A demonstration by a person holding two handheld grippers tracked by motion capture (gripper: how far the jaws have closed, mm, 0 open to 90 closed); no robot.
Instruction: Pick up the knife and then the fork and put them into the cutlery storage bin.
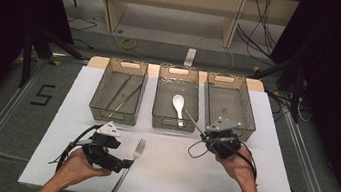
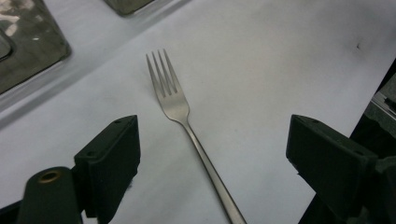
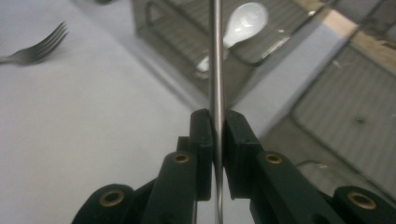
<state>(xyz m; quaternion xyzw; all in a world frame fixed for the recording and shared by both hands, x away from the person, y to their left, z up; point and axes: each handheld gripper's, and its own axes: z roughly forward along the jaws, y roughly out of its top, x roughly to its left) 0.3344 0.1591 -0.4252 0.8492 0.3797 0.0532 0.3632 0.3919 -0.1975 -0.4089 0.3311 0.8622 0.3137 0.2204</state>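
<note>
The left hand-held gripper (image 2: 212,154) hangs spread over the fork (image 2: 187,121) lying on the desk (image 1: 168,171). The right hand-held gripper (image 3: 215,140) pinches a thin metal rod (image 3: 215,60) near the middle bin (image 1: 173,121).

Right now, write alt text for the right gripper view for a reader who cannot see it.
The right gripper is shut on a thin metal rod that runs straight up between its black jaws. Behind the rod, a white spoon lies in a grey mesh basket, and a fork rests on the white table at upper left.
</note>
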